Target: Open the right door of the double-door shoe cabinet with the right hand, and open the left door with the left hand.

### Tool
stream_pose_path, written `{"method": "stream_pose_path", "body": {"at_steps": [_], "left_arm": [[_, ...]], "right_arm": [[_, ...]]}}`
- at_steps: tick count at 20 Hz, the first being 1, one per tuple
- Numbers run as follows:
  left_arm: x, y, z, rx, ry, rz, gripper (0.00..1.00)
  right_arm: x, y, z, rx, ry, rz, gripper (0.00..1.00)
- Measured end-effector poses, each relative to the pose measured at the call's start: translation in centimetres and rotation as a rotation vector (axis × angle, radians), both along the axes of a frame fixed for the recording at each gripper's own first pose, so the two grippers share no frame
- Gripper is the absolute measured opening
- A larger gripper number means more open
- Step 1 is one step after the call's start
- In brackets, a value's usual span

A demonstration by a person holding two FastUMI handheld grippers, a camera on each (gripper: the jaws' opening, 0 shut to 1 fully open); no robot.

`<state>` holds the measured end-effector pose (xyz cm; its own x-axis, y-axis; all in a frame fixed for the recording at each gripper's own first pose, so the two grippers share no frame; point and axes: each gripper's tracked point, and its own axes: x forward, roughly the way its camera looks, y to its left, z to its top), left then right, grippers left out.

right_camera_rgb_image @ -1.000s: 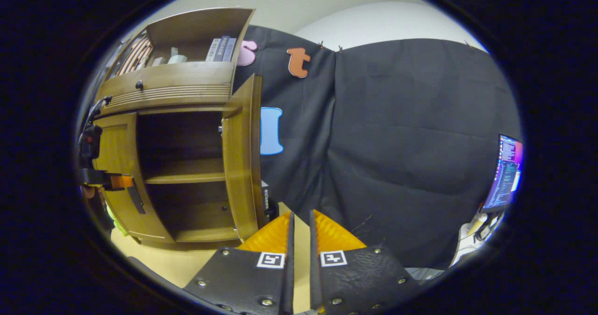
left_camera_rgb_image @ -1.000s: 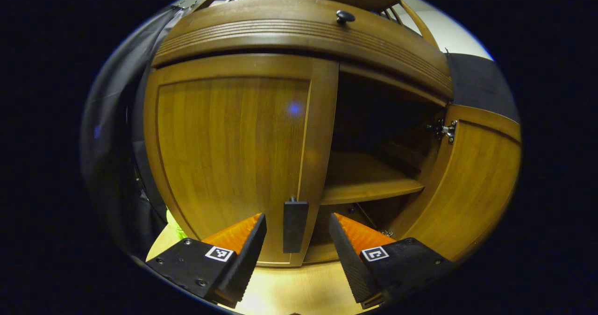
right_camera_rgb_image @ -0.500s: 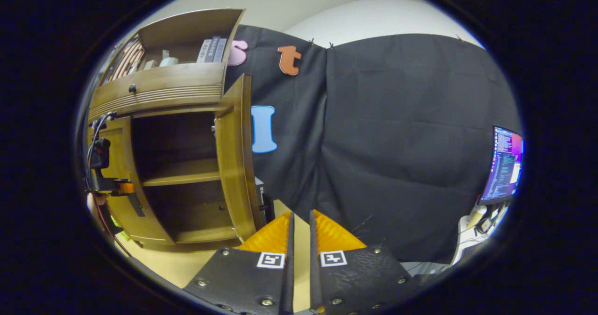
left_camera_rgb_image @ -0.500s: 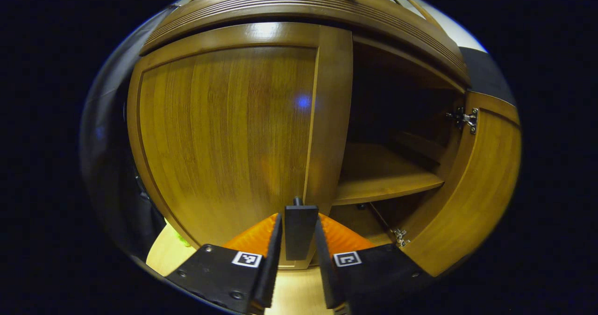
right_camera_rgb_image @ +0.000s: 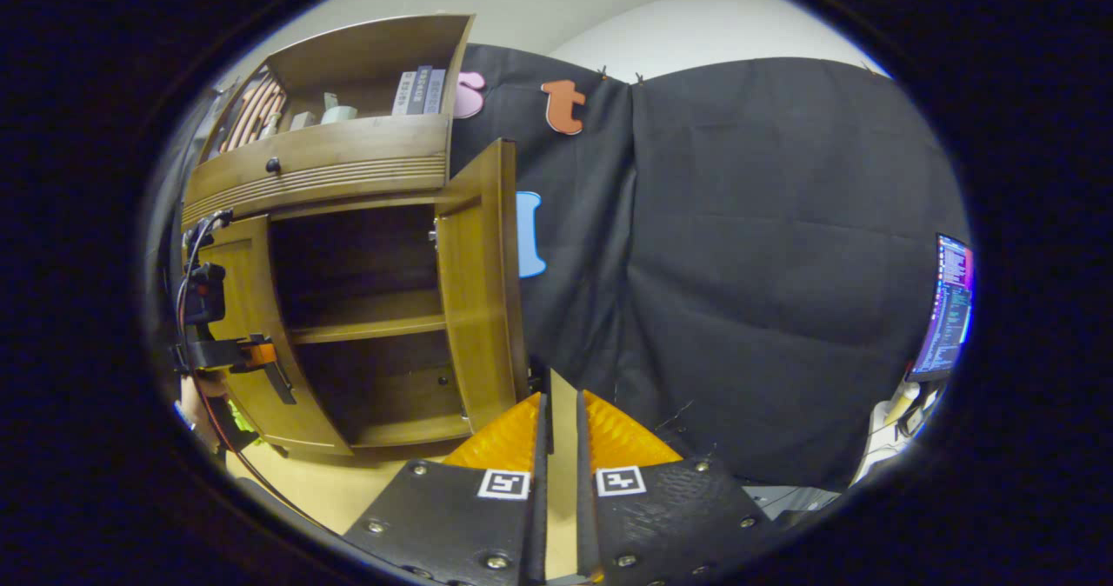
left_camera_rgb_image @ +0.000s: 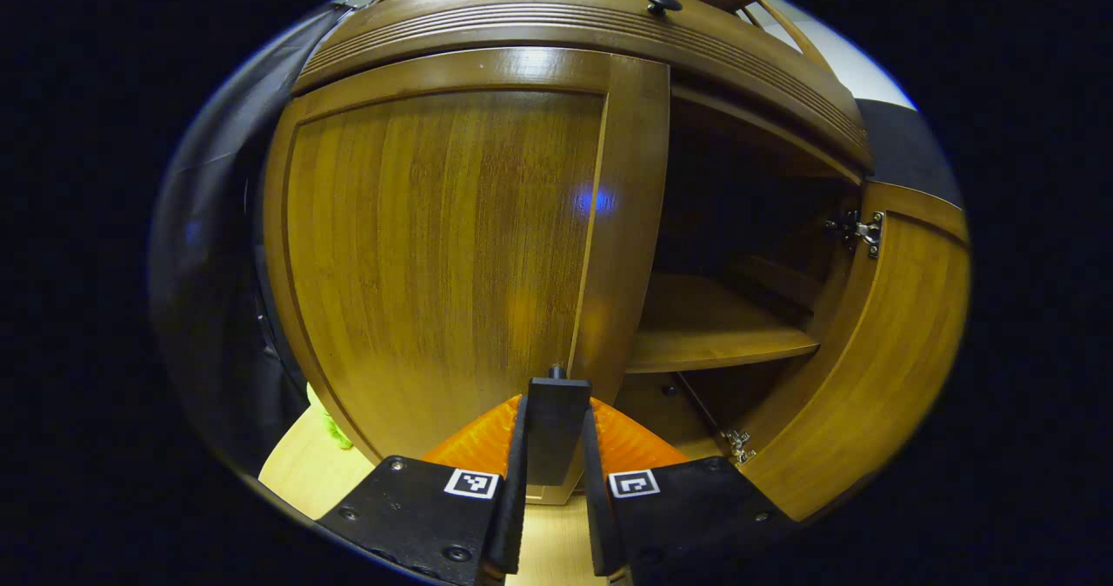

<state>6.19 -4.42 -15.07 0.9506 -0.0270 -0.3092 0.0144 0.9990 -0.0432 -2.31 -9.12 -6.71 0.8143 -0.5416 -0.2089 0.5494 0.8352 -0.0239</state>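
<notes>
- In the left gripper view, a strip of black cloth (left_camera_rgb_image: 209, 247) hangs to the left of the shoe cabinet (left_camera_rgb_image: 565, 29).
- The left door (left_camera_rgb_image: 435, 256) of the shoe cabinet is about shut, its free edge running down the middle of the front.
- The dark bar handle (left_camera_rgb_image: 555, 425) sits low on that free edge, and the left gripper (left_camera_rgb_image: 553, 447) is clamped on it, one finger pressed to each side.
- Right of the handle the cabinet stands open, with a wooden shelf (left_camera_rgb_image: 713, 338) across the dark inside.
- The right door (left_camera_rgb_image: 878, 351) is swung wide out from the cabinet's right side, with a metal hinge (left_camera_rgb_image: 861, 229) at its top inner corner.
- In the right gripper view, the left gripper (right_camera_rgb_image: 252, 356) shows at the cabinet's left door, a cable trailing from it.
- The open right door (right_camera_rgb_image: 478, 282) stands edge-on at the cabinet's right side.
- The right gripper (right_camera_rgb_image: 556, 429) is well clear of the cabinet, below and to the right of it; its fingers are nearly together with a narrow gap and hold nothing.
- A lit monitor (right_camera_rgb_image: 948, 308) is far to the right of the cabinet.
</notes>
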Motion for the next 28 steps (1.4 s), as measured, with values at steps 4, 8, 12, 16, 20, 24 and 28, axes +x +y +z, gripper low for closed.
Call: {"method": "stream_pose_path", "body": {"at_steps": [4, 8, 12, 16, 20, 24, 28], "left_arm": [[-3.0, 0.6, 0.4, -0.006, -0.028, 0.001, 0.30], [-5.7, 1.6, 0.6, -0.025, -0.031, -0.008, 0.30], [-7.9, 2.6, 0.9, -0.044, -0.027, 0.010, 0.30], [-10.1, 3.8, 1.1, -0.098, -0.014, 0.034, 0.26], [-12.1, 4.8, 1.4, -0.133, -0.010, 0.048, 0.19], [-13.6, 6.0, 1.3, -0.099, -0.008, 0.048, 0.15], [-14.8, 7.1, 1.6, -0.080, -0.014, 0.066, 0.13]], "right_arm": [[1.6, 2.3, -0.8, 0.022, 0.023, 0.088, 0.29], [3.7, 5.2, -1.6, 0.026, 0.047, 0.194, 0.29], [5.8, 8.5, -2.4, 0.032, 0.073, 0.309, 0.29], [8.0, 11.4, -3.4, 0.053, 0.094, 0.399, 0.43], [9.4, 14.6, -4.4, 0.084, 0.114, 0.493, 0.47], [10.6, 17.7, -4.8, 0.093, 0.127, 0.583, 0.51], [11.1, 19.8, -5.1, 0.099, 0.140, 0.649, 0.47]]}}
